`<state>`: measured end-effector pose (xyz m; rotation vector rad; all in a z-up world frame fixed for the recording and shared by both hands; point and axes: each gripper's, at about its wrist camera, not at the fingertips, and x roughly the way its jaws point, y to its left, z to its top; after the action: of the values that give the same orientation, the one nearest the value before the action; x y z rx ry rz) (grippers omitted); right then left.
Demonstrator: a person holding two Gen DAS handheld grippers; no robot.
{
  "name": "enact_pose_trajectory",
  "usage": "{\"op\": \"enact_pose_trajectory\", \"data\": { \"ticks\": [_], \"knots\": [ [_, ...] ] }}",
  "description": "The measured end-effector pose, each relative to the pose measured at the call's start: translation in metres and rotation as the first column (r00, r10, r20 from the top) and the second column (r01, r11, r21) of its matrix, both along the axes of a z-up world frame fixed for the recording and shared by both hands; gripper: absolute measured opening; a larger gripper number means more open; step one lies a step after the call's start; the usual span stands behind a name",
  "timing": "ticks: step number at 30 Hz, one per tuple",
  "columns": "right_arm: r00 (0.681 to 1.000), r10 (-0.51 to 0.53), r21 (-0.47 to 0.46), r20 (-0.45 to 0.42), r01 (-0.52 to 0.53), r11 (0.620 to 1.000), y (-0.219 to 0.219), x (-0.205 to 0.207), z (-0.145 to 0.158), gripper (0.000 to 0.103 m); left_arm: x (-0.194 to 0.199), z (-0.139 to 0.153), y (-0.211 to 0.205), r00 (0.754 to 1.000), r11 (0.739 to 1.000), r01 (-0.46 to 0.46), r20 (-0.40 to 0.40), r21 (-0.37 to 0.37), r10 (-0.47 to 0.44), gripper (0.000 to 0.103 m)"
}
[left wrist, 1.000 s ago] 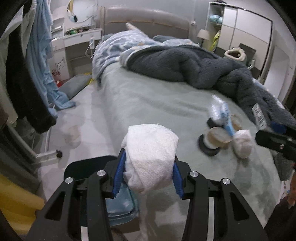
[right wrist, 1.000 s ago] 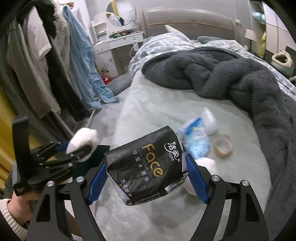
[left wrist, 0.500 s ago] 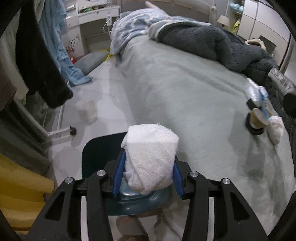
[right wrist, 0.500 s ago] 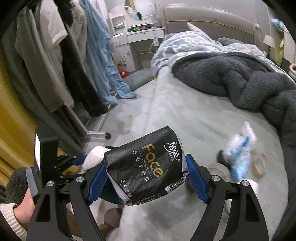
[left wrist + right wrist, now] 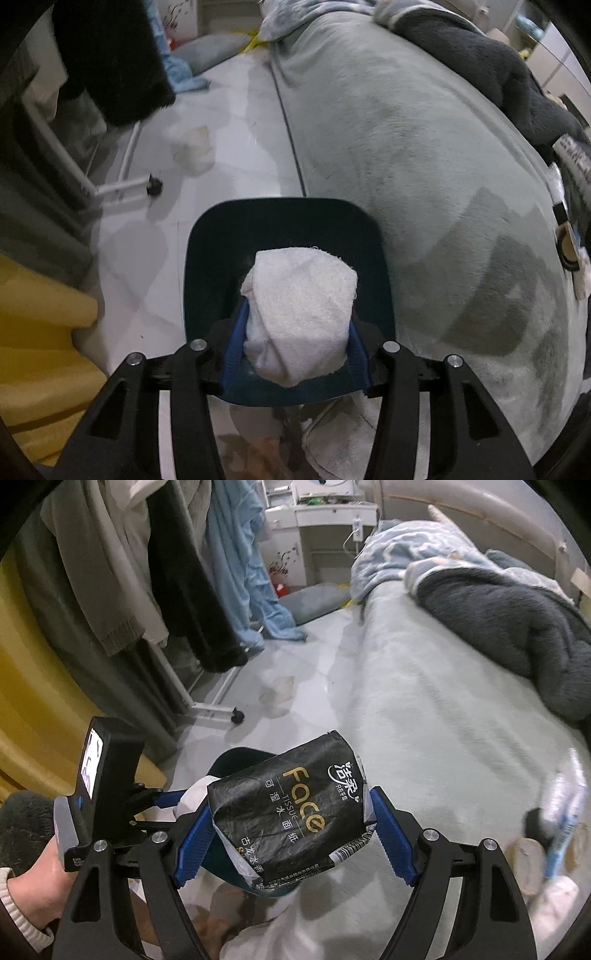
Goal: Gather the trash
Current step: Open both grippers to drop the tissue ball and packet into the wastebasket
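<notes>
Nearest us, the left gripper (image 5: 295,354) sits right over the bin (image 5: 288,229), with the wad (image 5: 299,314) of white tissue between its blue pads. Its jaws have just been opening. The wad hasn't dropped: it still sits between the pads and touches both, so we call it a loosening hold, on the edge of release. We judge the drop into the bin is the step in hand; the wad hangs straight above the bin's mouth, so it should fall in.

The right gripper (image 5: 295,834) clamps the black tissue pack (image 5: 284,812) across its width, jaws wide but pressing on it. In the right view the pack hangs just beside the left gripper (image 5: 162,805) and partly over the bin (image 5: 236,757). We'd say it goes in next, once the left one clears.

Farther out on the bed (image 5: 424,166), more trash (image 5: 561,812) waits: a blue-and-clear wrapper, tape rolls and another white wad, well apart from the bin. So the task is not near done.

Against a second ago: both grippers have swung from over the bed to the floor side and tipped down. The bin was then only a sliver under the left gripper; now it fills the middle of the left view. The bed trash has slid to the right edge of both views.
</notes>
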<state>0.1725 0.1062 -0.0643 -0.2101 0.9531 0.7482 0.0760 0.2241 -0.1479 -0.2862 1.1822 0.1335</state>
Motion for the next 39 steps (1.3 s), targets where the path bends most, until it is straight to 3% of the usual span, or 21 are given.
{"op": "enact_pose_trajectory", "data": {
  "ticks": [2,6,9,17,23,32,39],
  "knots": [
    [1.000,0.009,-0.009,-0.017,-0.009,1.000,0.008,0.003,-0.007,0.081,-0.003,0.001,0.008,1.000,1.000,-0.015,-0.001,-0.003,0.015,0.056],
    [0.999,0.026,-0.040,-0.032,-0.027,0.999,0.023,0.009,-0.020,0.081,-0.009,0.011,0.020,0.999,0.999,-0.034,0.027,-0.010,0.034,0.073],
    [0.998,0.032,-0.061,-0.049,-0.035,0.998,0.031,0.012,-0.032,0.081,-0.016,0.021,0.030,0.997,0.998,-0.053,0.063,-0.027,0.055,0.079],
    [0.994,0.076,-0.139,-0.084,-0.087,0.987,0.060,0.008,-0.068,0.082,-0.027,0.049,0.047,0.984,0.998,-0.067,0.167,0.018,0.063,0.079],
    [0.989,0.096,-0.189,-0.111,-0.116,0.975,0.077,0.003,-0.091,0.082,-0.036,0.076,0.050,0.958,0.996,-0.070,0.281,0.048,0.054,0.080],
    [0.983,0.126,-0.253,-0.136,-0.157,0.955,0.097,-0.005,-0.118,0.082,-0.045,0.106,0.055,0.920,0.996,-0.072,0.389,0.047,0.048,0.084],
    [0.979,0.154,-0.261,-0.134,-0.185,0.948,0.103,-0.013,-0.127,0.094,-0.051,0.125,0.049,0.888,0.995,-0.062,0.460,0.081,0.019,0.091]
  ]
}}
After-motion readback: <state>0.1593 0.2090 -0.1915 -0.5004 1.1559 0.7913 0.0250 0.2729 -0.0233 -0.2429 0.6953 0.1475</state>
